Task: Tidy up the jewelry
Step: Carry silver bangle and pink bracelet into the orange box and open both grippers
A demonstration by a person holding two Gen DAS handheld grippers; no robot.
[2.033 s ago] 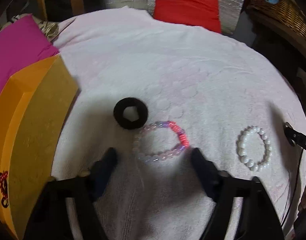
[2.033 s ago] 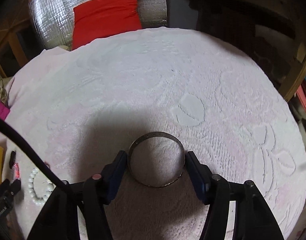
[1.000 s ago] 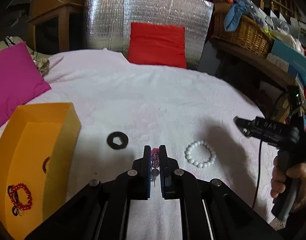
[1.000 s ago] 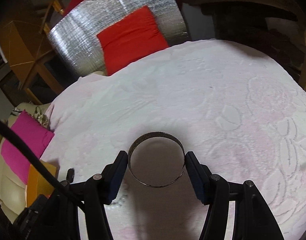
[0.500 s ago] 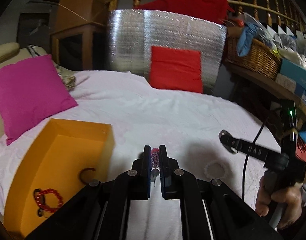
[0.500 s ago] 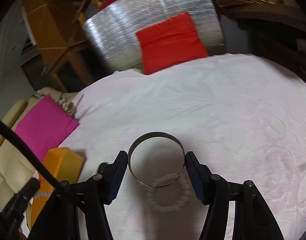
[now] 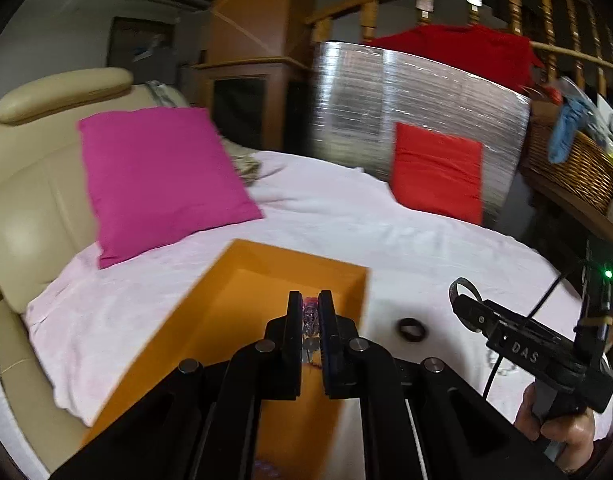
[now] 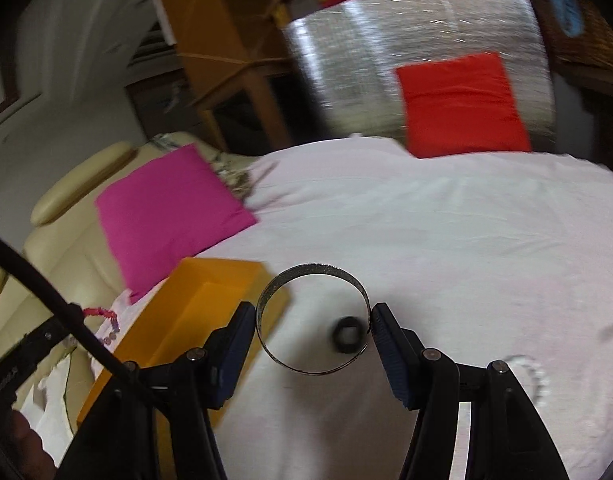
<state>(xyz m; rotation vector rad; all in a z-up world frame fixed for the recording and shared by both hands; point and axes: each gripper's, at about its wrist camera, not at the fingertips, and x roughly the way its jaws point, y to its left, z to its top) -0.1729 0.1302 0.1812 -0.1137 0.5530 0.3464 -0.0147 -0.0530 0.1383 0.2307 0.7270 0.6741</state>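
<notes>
My left gripper [image 7: 309, 300] is shut on a pink bead bracelet [image 7: 310, 316] and hangs over the open orange box [image 7: 242, 280]. From the right wrist view, that pink bracelet [image 8: 102, 314] dangles beside the orange box [image 8: 202, 320]. A thin metal bangle [image 8: 310, 270] is clamped between the blue pads of my right gripper [image 8: 312, 320], above the white cloth just right of the box. A black hair ring [image 8: 348, 334] lies on the cloth, seen through the bangle. At the right lies a white bead bracelet [image 8: 526, 368], blurred. In the left wrist view the right gripper [image 7: 462, 292] sits right of the box, near the black ring [image 7: 412, 330].
The white cloth [image 8: 426, 220] covers a round table. A magenta cushion [image 7: 158, 180] leans on a beige sofa [image 7: 34, 200] behind the box. A red cushion [image 7: 438, 168] and silver foil panel [image 7: 386, 92] stand at the back. A wicker basket [image 7: 570, 160] is far right. A hand [image 7: 562, 432] grips the right handle.
The left gripper closed on the pink bracelet, lifted it and carried it left over the orange box. The right gripper, still holding the bangle, rose and swung left toward the box.
</notes>
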